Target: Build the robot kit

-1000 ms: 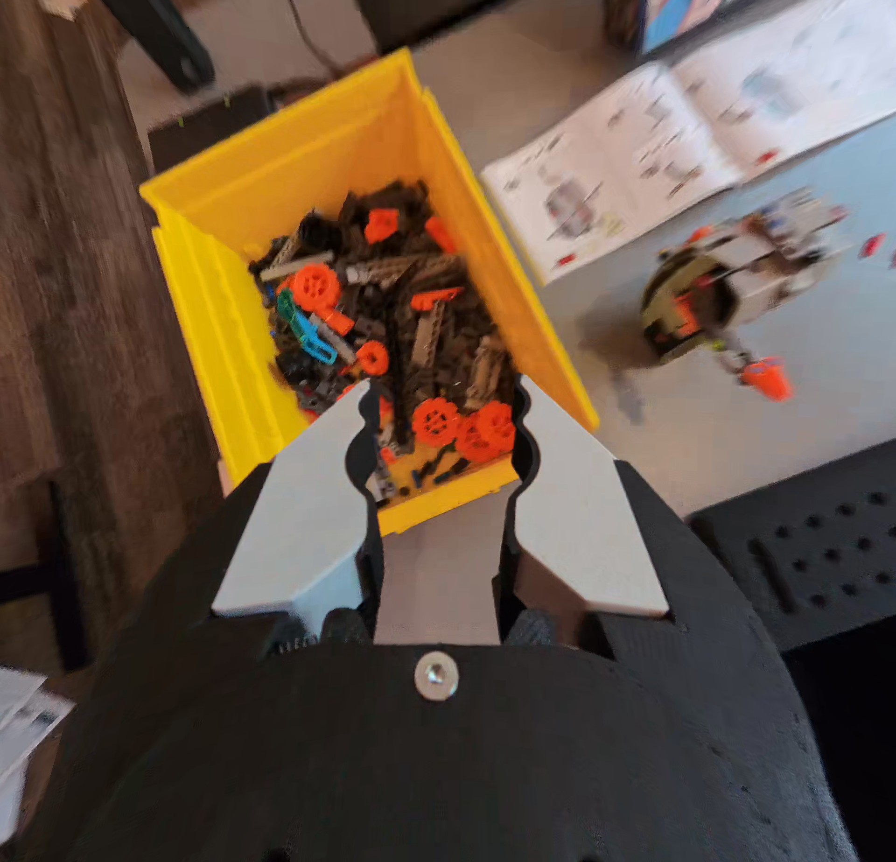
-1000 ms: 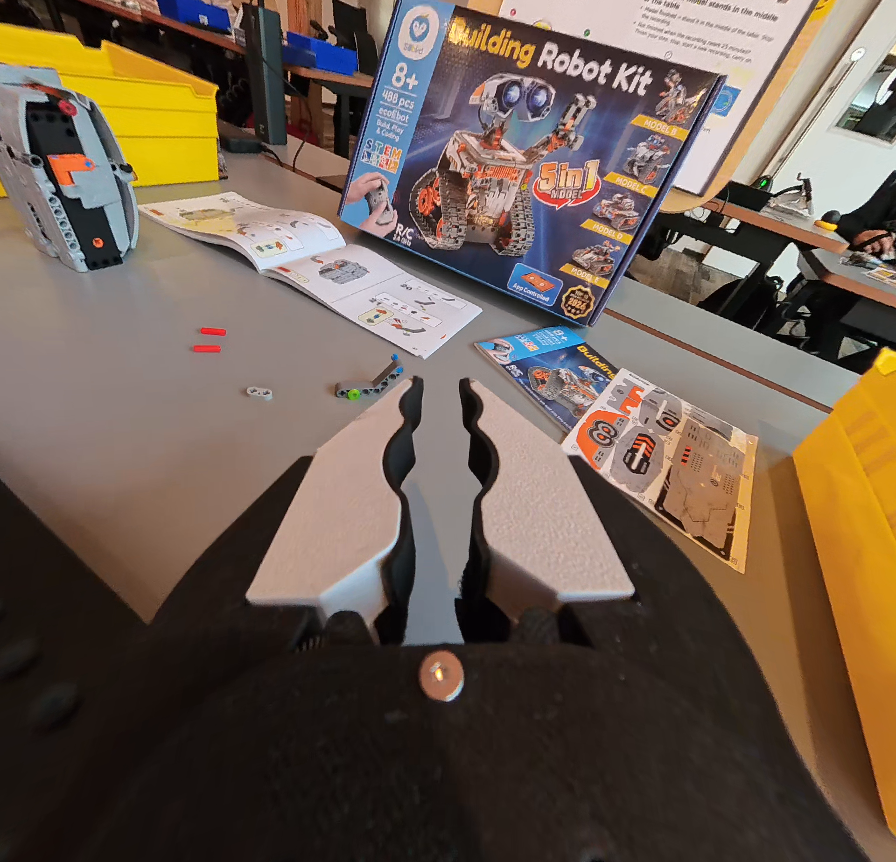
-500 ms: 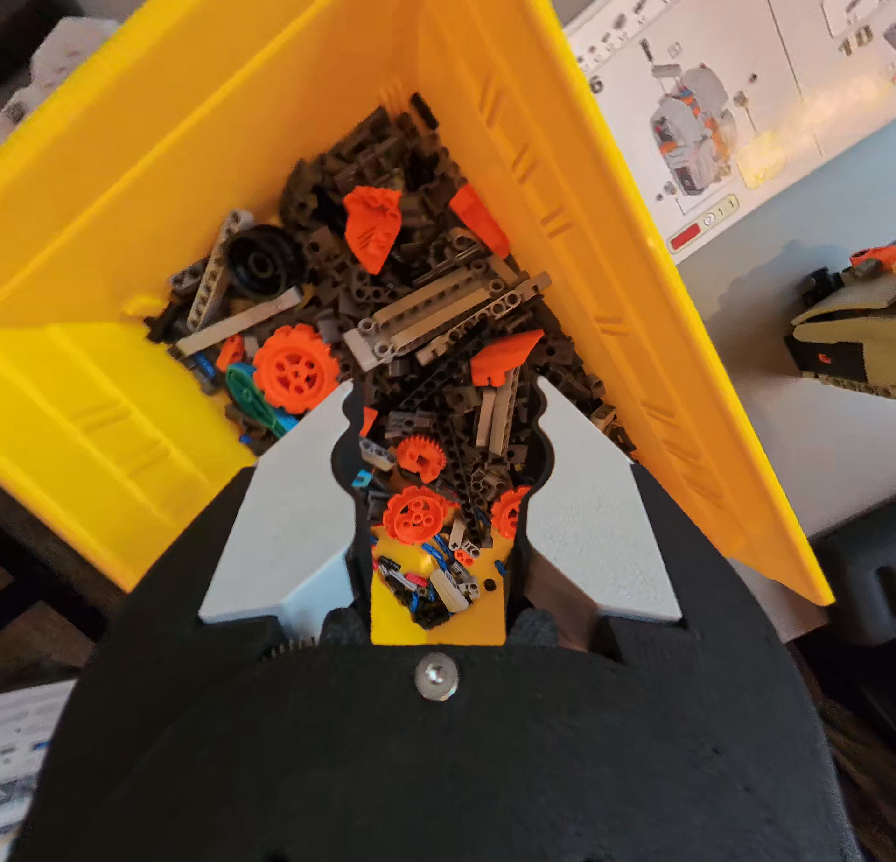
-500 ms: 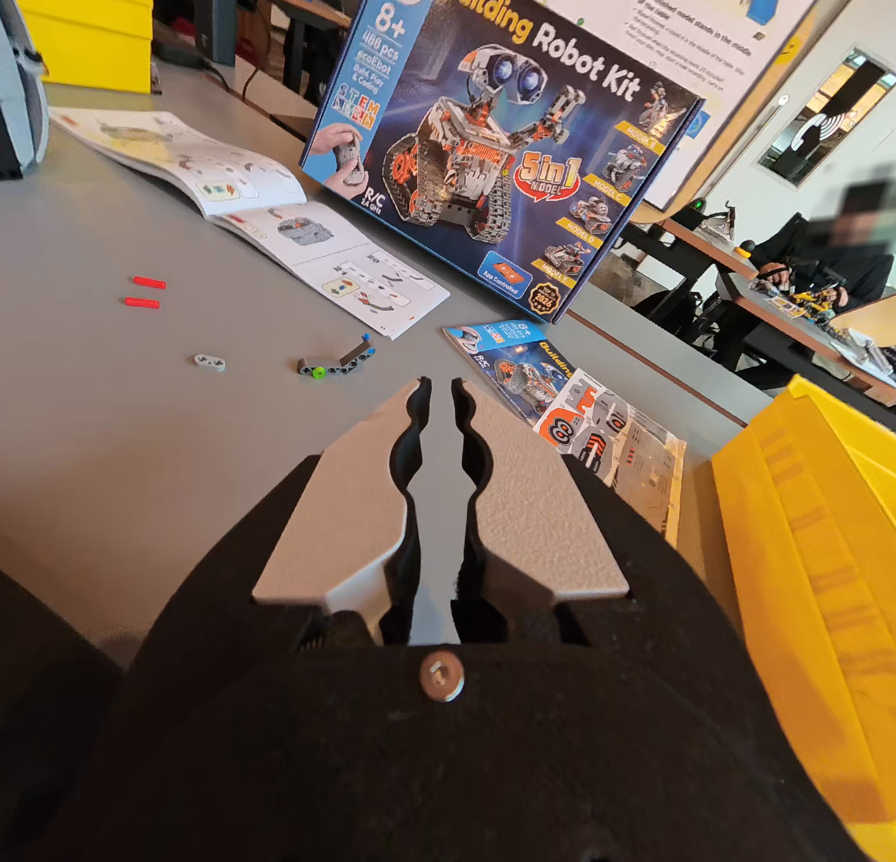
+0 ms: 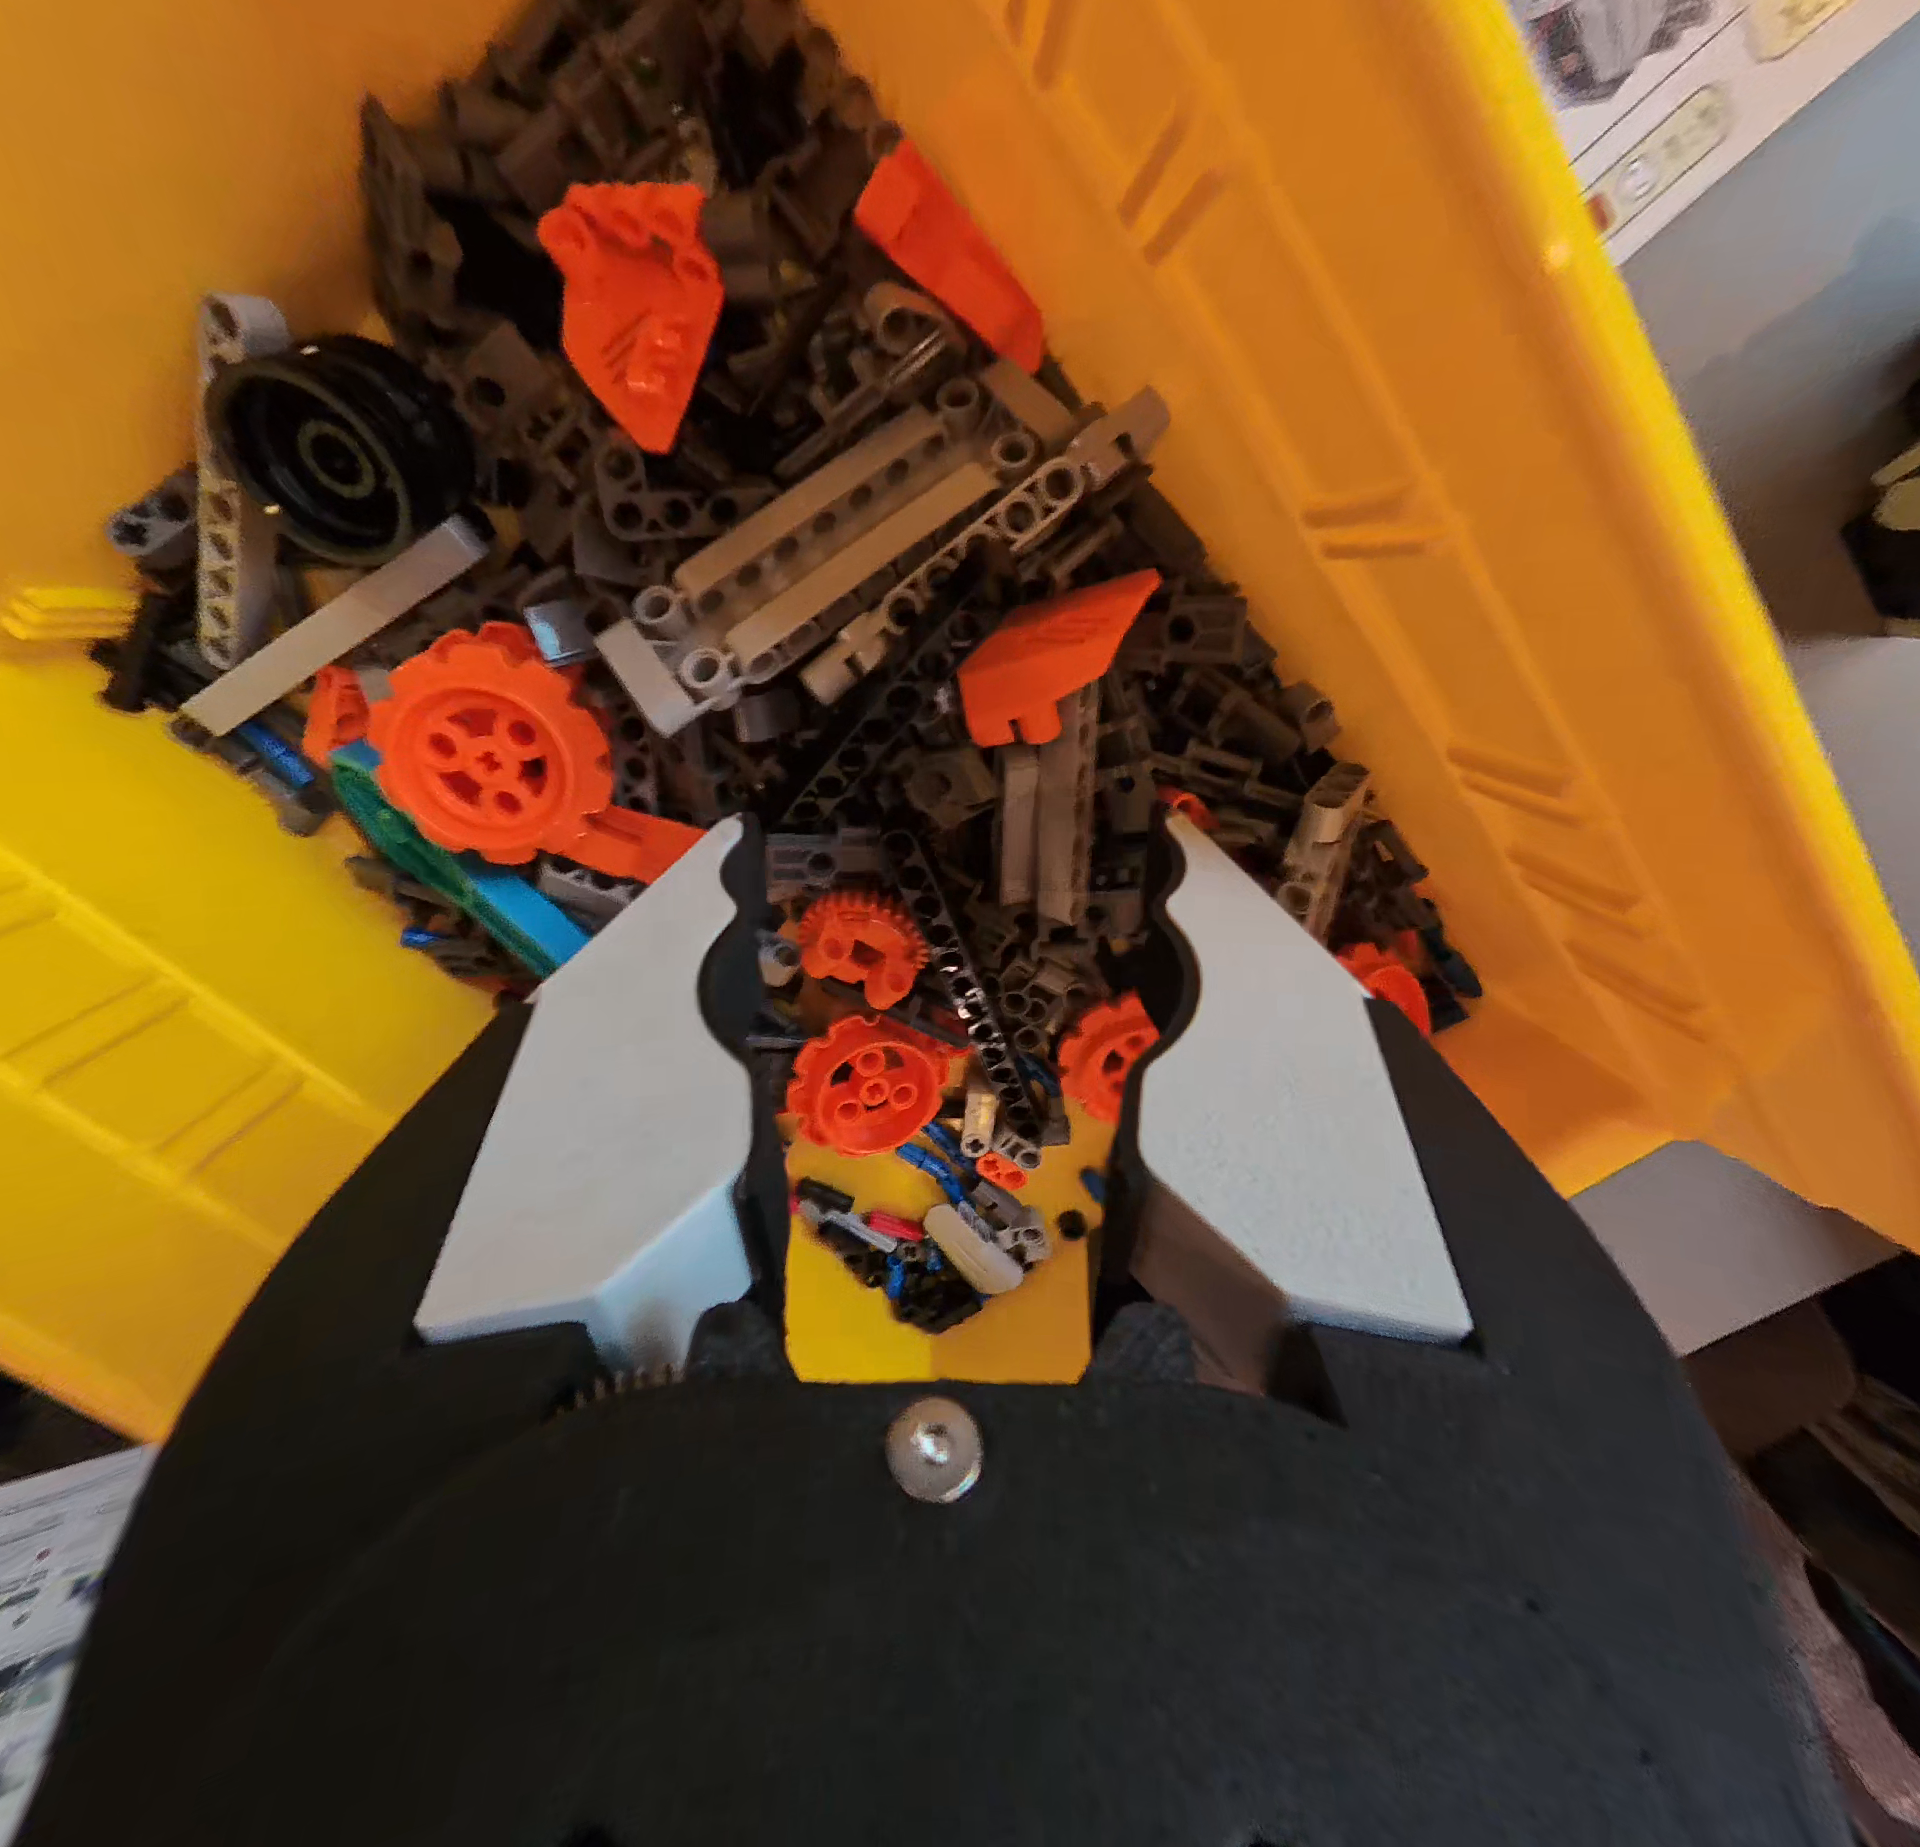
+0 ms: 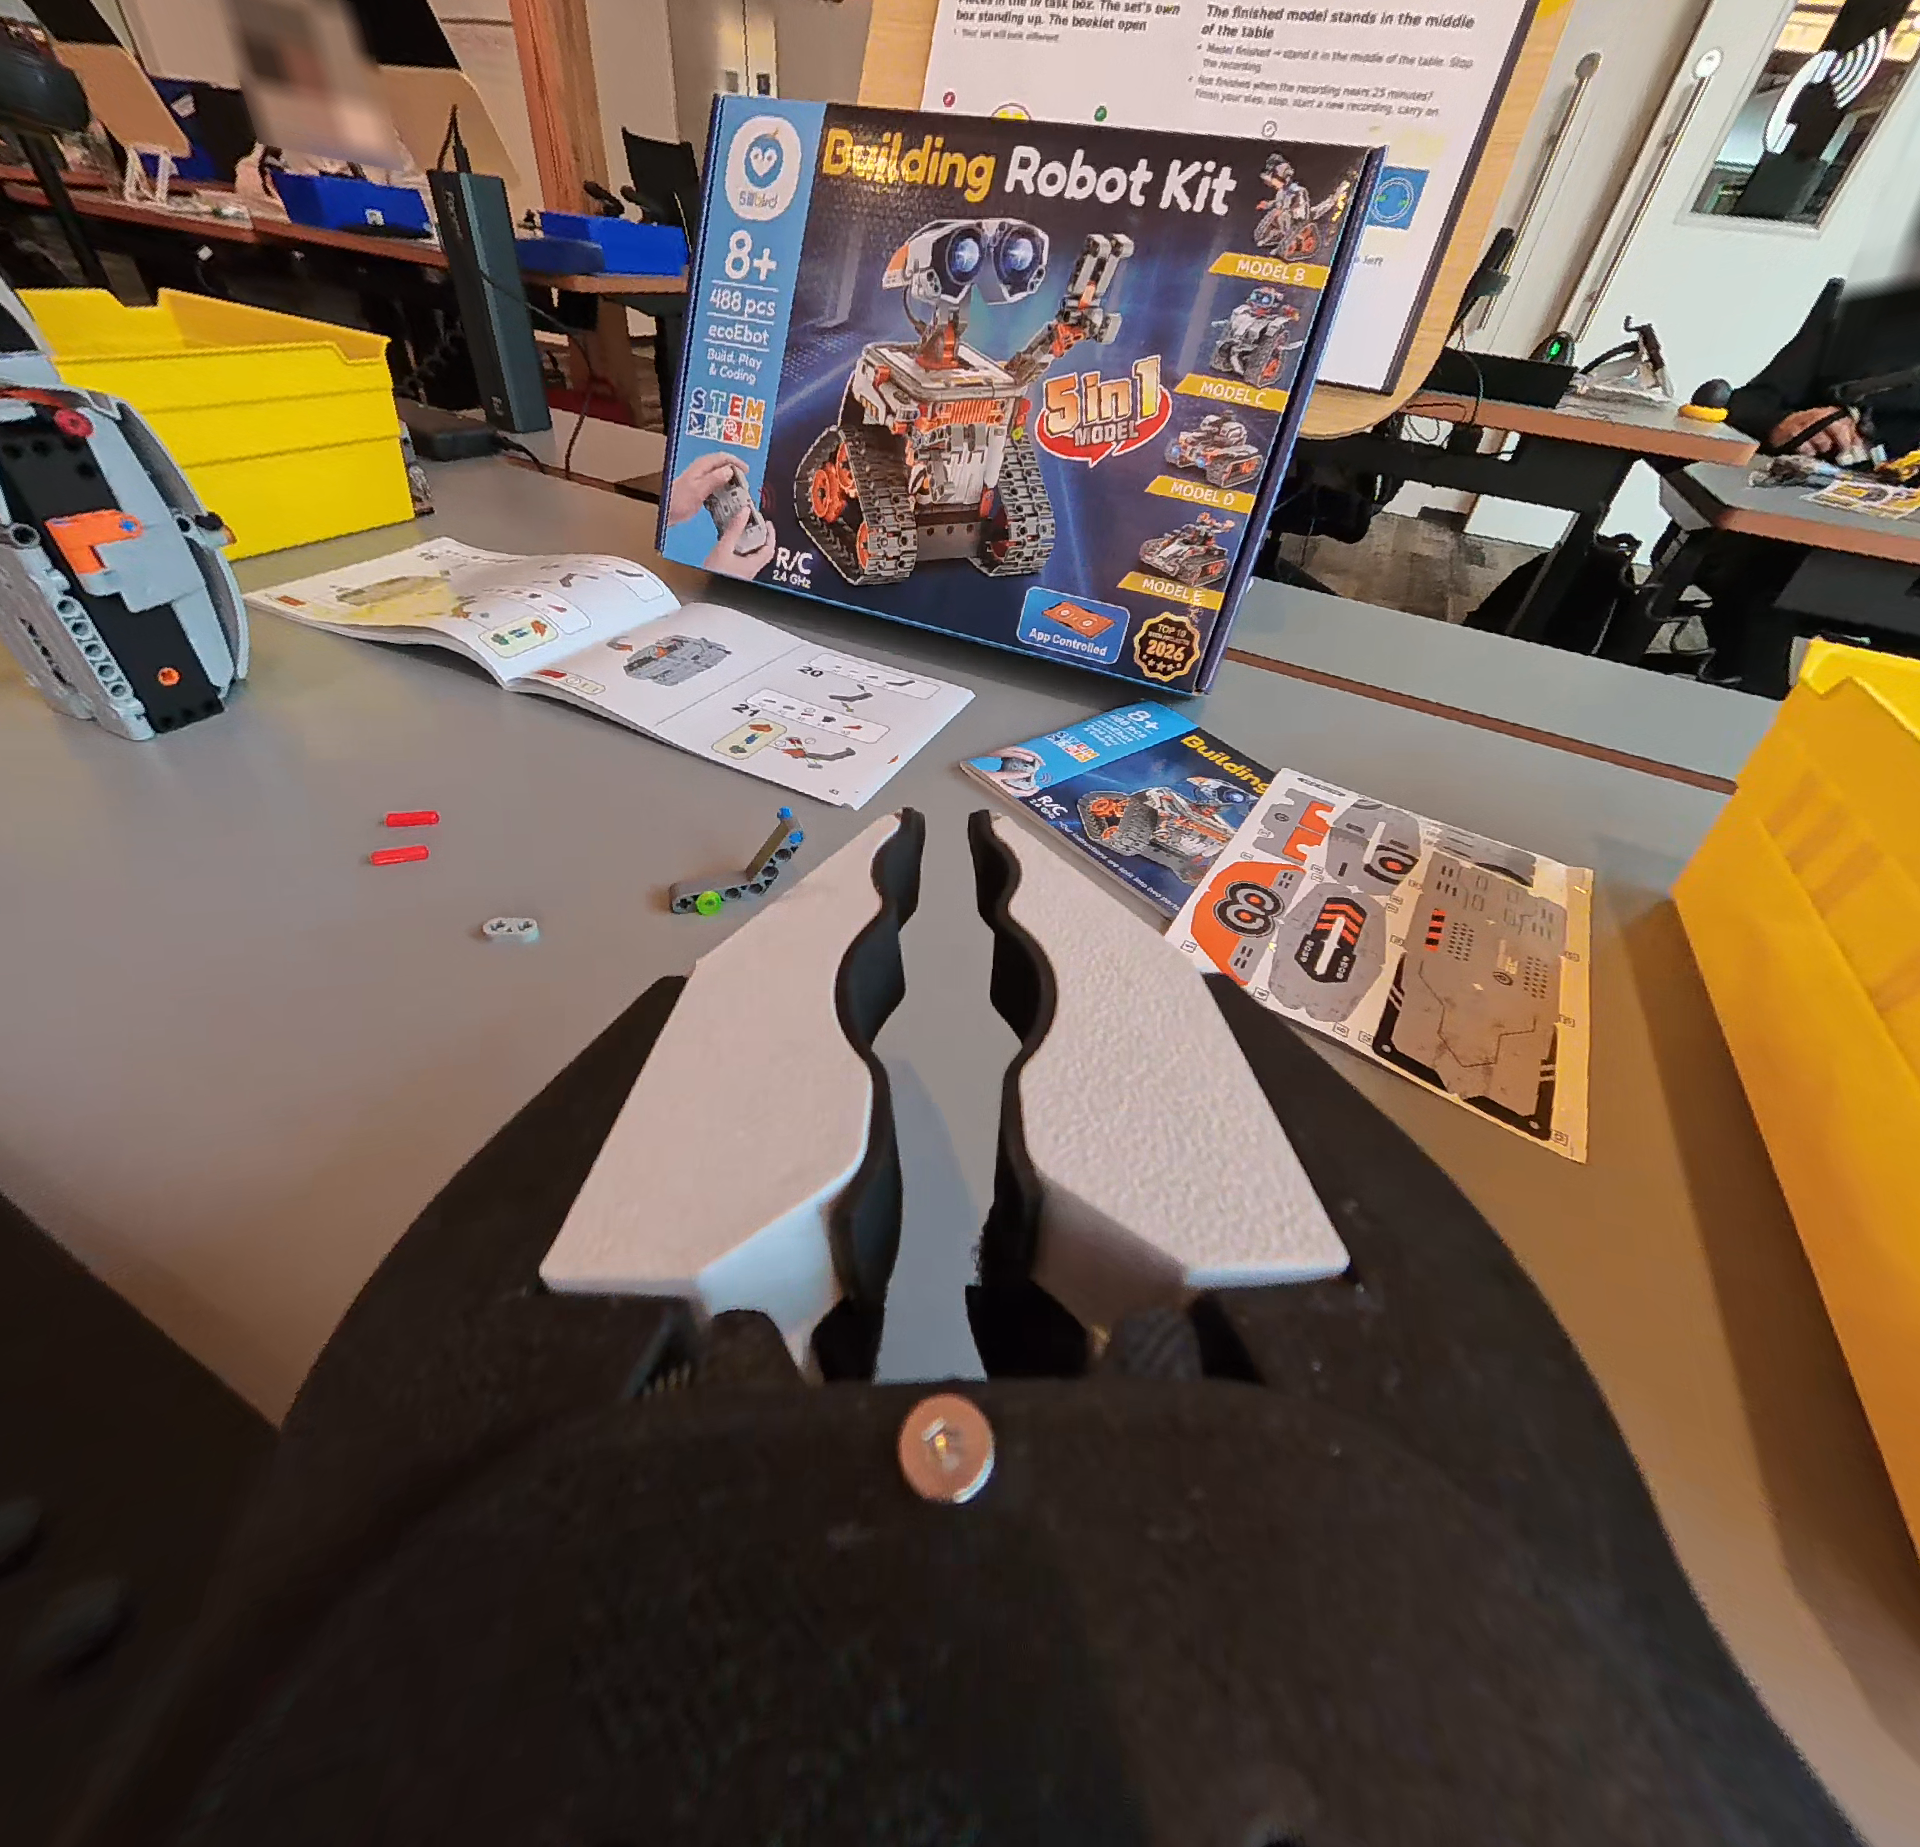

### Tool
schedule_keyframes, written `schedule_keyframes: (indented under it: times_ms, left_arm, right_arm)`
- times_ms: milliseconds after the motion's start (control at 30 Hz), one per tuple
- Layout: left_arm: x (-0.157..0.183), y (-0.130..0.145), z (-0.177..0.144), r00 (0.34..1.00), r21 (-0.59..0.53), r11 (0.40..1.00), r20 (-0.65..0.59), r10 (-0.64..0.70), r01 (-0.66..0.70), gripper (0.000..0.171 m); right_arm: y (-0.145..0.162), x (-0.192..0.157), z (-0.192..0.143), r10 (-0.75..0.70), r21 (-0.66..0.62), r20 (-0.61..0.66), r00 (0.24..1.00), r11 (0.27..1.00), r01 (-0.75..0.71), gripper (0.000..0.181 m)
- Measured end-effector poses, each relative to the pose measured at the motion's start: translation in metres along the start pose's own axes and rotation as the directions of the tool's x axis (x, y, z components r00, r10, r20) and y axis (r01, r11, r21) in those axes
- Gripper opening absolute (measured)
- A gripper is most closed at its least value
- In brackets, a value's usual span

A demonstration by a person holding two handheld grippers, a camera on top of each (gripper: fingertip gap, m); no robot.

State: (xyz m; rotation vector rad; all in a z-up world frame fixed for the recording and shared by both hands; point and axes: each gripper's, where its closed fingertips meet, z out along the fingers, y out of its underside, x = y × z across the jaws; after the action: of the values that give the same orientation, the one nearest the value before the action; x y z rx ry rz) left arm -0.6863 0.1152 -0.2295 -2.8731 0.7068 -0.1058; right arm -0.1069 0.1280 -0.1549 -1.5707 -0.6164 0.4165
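Observation:
My left gripper (image 5: 956, 831) is open and empty. It hangs low inside a yellow bin (image 5: 1351, 447), just above a heap of grey, black and orange building pieces. Between its fingers lie a small orange gear (image 5: 862, 950) and an orange wheel hub (image 5: 868, 1085). A larger orange gear (image 5: 488, 748) lies left of the left finger. My right gripper (image 6: 945, 821) is shut with only a thin gap and holds nothing. It hovers above the grey table (image 6: 260, 1018). A grey angled beam with a green pin (image 6: 738, 878) lies just left of its tips.
On the table are two red pins (image 6: 410, 818), a small grey piece (image 6: 511, 928), an open instruction booklet (image 6: 623, 654), a part-built model (image 6: 104, 571), the upright kit box (image 6: 1018, 395), a closed booklet (image 6: 1122, 789) and a sticker sheet (image 6: 1403, 956). A yellow bin (image 6: 1818, 1018) stands at the right. The tips of one gripper are about 60 cm away from the tips of the other.
My left gripper has moved from in front of the bin down into it, close to the pieces, and stays open. My right gripper's jaws have narrowed slightly and its view has swung about.

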Motion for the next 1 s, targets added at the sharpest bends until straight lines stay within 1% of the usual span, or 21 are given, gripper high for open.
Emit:
schedule_keyframes:
  times_ms: [67, 167, 267, 300, 367, 400, 533, 633, 667, 700, 733, 767, 800, 867, 933, 1000]
  left_arm:
    - [0.0, 0.0, 0.004, 1.0, -0.001, 1.0, 0.025, -0.008, 0.008, 0.076]
    - [-0.005, 0.004, 0.013, 0.994, -0.031, 0.999, 0.107, 0.022, -0.019, 0.08]
    - [-0.01, 0.005, 0.006, 0.987, -0.033, 0.999, 0.16, 0.031, -0.026, 0.056]
    - [-0.012, 0.007, 0.002, 0.986, -0.042, 0.999, 0.167, 0.029, -0.022, 0.043]
    - [-0.017, 0.01, -0.011, 0.984, -0.028, 1.0, 0.177, 0.002, 0.002, 0.01]
    - [-0.018, 0.011, -0.017, 0.985, -0.016, 1.0, 0.174, -0.014, 0.017, 0.006]
    - [-0.028, 0.019, -0.04, 0.977, 0.005, 0.997, 0.2, -0.07, 0.071, 0.006]
    - [-0.03, 0.027, -0.047, 0.973, 0.012, 0.992, 0.191, -0.129, 0.129, 0.006]
    - [-0.029, 0.03, -0.047, 0.972, 0.014, 0.988, 0.18, -0.151, 0.151, 0.009]
    - [-0.029, 0.034, -0.047, 0.969, 0.009, 0.983, 0.167, -0.181, 0.182, 0.024]
    - [-0.027, 0.038, -0.046, 0.966, -0.003, 0.977, 0.148, -0.211, 0.214, 0.045]
    - [-0.024, 0.039, -0.045, 0.966, -0.004, 0.974, 0.127, -0.226, 0.228, 0.056]
    - [-0.021, 0.038, -0.044, 0.968, 0.015, 0.974, 0.111, -0.226, 0.225, 0.054]
    - [-0.009, 0.03, -0.04, 0.979, 0.054, 0.979, 0.055, -0.198, 0.195, 0.041]
    - [0.004, 0.023, -0.031, 0.987, 0.067, 0.985, 0.02, -0.158, 0.156, 0.039]
    - [0.005, 0.015, -0.019, 0.991, 0.064, 0.991, 0.05, -0.123, 0.12, 0.039]
  right_arm:
    - [0.0, -0.001, 0.0, -0.003, 0.002, 0.002, 1.0, 1.0, 0.003, 0.009]
    - [0.0, -0.002, 0.0, -0.01, -0.004, 0.007, 1.0, 1.0, 0.01, 0.009]
    - [0.0, -0.002, 0.0, -0.007, -0.003, 0.01, 1.0, 1.0, 0.007, 0.009]
    - [0.0, -0.002, 0.0, -0.003, -0.001, 0.012, 1.0, 1.0, 0.003, 0.009]
    - [0.0, -0.002, 0.0, 0.01, 0.0, 0.017, 1.0, 1.0, -0.01, 0.009]
    - [0.0, -0.002, 0.0, 0.016, 0.001, 0.018, 1.0, 1.0, -0.016, 0.009]
    - [0.001, -0.001, 0.0, 0.02, -0.001, 0.016, 1.0, 1.0, -0.02, 0.009]
    - [0.002, -0.002, 0.001, 0.011, -0.011, 0.018, 1.0, 1.0, -0.01, 0.009]
    - [0.003, -0.002, 0.002, 0.007, -0.013, 0.018, 1.0, 1.0, -0.007, 0.009]
    - [0.003, -0.003, 0.002, 0.005, -0.015, 0.018, 1.0, 1.0, -0.004, 0.009]
    - [0.004, -0.003, 0.002, 0.004, -0.018, 0.019, 1.0, 1.0, -0.004, 0.009]
    - [0.004, -0.003, 0.002, 0.004, -0.02, 0.02, 1.0, 1.0, -0.004, 0.009]
    - [0.004, -0.003, 0.002, 0.005, -0.021, 0.02, 1.0, 1.0, -0.004, 0.009]
    - [0.005, -0.003, 0.003, 0.006, -0.023, 0.021, 1.0, 1.0, -0.006, 0.009]
    - [0.005, -0.003, 0.003, 0.007, -0.026, 0.023, 1.0, 1.0, -0.007, 0.009]
    - [0.005, -0.003, 0.003, 0.004, -0.028, 0.019, 1.0, 1.0, -0.004, 0.009]
